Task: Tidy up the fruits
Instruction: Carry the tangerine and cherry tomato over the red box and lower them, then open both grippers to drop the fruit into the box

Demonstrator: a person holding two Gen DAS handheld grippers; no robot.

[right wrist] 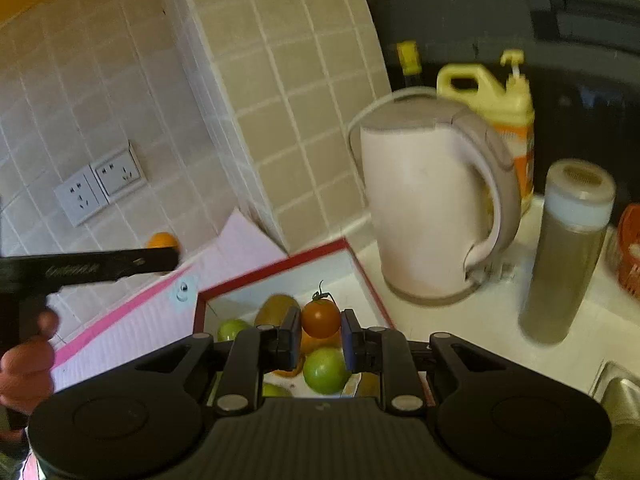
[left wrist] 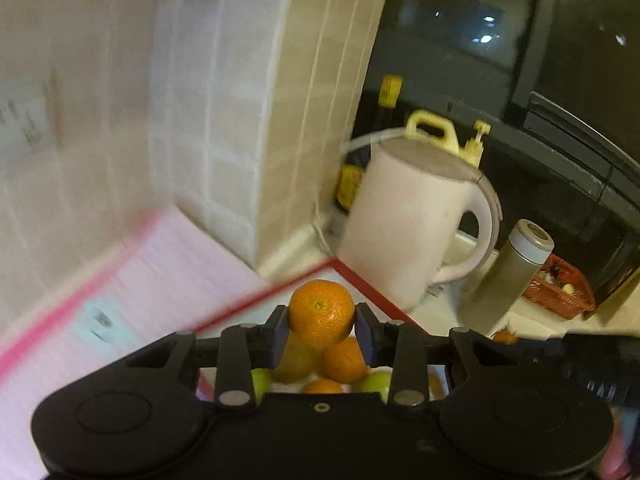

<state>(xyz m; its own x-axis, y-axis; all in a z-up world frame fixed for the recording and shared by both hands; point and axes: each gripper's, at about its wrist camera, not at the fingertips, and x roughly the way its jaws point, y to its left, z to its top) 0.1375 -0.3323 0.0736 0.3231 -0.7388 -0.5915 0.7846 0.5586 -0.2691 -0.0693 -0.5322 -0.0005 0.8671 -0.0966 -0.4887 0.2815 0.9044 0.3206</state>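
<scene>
Left claw [left wrist: 321, 326] around mandarin [left wrist: 321, 312]

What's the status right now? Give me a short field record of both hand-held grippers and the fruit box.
left hand-held gripper: shut on orange
right hand-held gripper: shut on small red tomato
box: red-rimmed, holds green, orange and brownish fruits
behind box: white kettle, yellow jug, lidded bottle

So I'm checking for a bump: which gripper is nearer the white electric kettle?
Right. The right gripper, shut on a small red tomato, is closer to the white electric kettle; the left gripper, holding an orange mandarin, sits farther left by the wall.
</scene>
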